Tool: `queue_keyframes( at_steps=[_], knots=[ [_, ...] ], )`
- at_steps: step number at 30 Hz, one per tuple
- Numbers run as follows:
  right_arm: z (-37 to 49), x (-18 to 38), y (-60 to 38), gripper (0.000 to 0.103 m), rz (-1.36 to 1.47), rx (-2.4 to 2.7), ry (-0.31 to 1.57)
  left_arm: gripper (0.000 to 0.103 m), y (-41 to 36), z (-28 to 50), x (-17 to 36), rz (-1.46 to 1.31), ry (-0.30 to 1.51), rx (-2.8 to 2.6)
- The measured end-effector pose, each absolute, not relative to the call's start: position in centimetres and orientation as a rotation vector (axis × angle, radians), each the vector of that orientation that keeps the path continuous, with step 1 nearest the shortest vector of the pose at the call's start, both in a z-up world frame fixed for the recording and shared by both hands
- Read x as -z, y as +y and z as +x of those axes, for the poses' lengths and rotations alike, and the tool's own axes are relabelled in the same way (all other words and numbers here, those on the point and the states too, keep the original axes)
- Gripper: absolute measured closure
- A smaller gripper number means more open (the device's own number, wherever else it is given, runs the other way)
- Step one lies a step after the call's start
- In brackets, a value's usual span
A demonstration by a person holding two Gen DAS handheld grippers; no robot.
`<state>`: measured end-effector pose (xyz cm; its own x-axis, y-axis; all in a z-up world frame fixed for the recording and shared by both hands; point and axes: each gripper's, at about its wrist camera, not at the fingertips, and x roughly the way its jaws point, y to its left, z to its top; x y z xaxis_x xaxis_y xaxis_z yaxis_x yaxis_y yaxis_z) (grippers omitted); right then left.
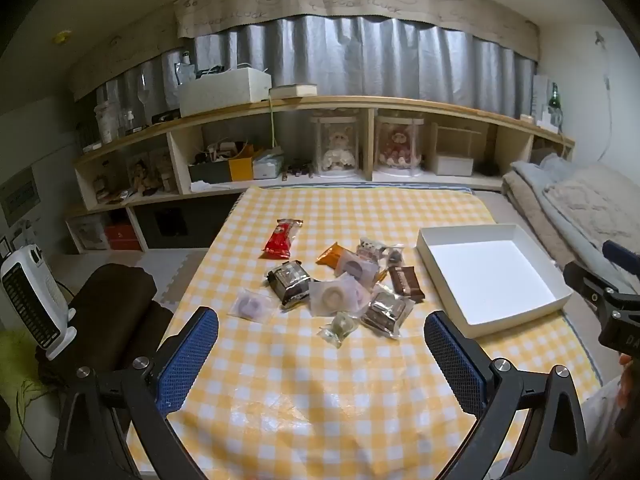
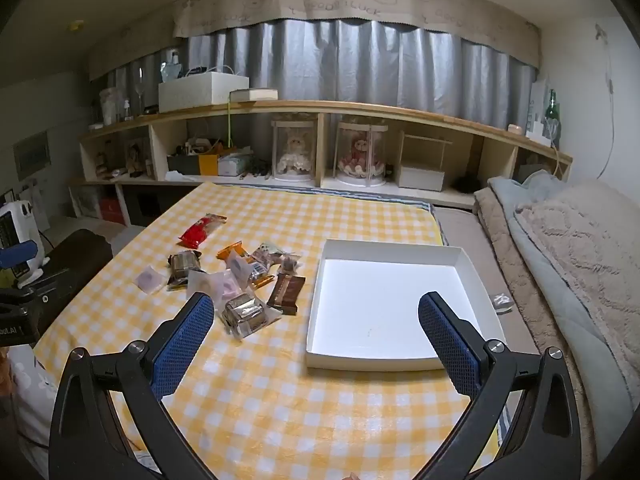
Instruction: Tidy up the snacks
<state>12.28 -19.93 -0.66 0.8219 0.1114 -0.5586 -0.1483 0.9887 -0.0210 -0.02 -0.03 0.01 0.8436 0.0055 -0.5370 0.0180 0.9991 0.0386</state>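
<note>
A heap of wrapped snacks [image 1: 340,284] lies on the yellow checked tablecloth [image 1: 320,380]; it also shows in the right wrist view [image 2: 236,280]. A red packet [image 1: 282,238] lies apart at the back left. An empty white shallow box [image 1: 516,236] sits to the right of the heap, and shows in the right wrist view [image 2: 472,272]. My left gripper [image 1: 320,344] is open and empty, short of the heap. My right gripper [image 2: 312,328] is open and empty, above the near left edge of the box. A dark foil packet [image 2: 244,312] lies by its left finger.
A wooden shelf unit [image 1: 320,140] with boxes and two cased dolls runs behind the table. A white heater [image 1: 32,300] and a dark cushion [image 1: 112,300] stand to the left. Folded blankets [image 2: 568,248] lie to the right. A small wrapper [image 2: 502,302] lies beside the box.
</note>
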Motion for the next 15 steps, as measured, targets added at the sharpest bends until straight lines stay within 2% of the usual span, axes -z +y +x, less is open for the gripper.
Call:
queue_keyframes(
  at_steps=[15],
  knots=[
    [12.25, 0.63, -19.97, 0.0, -0.067, -0.138, 0.584, 0.0, -0.01, -0.01, -0.01, 0.034, 0.57, 0.011]
  ],
)
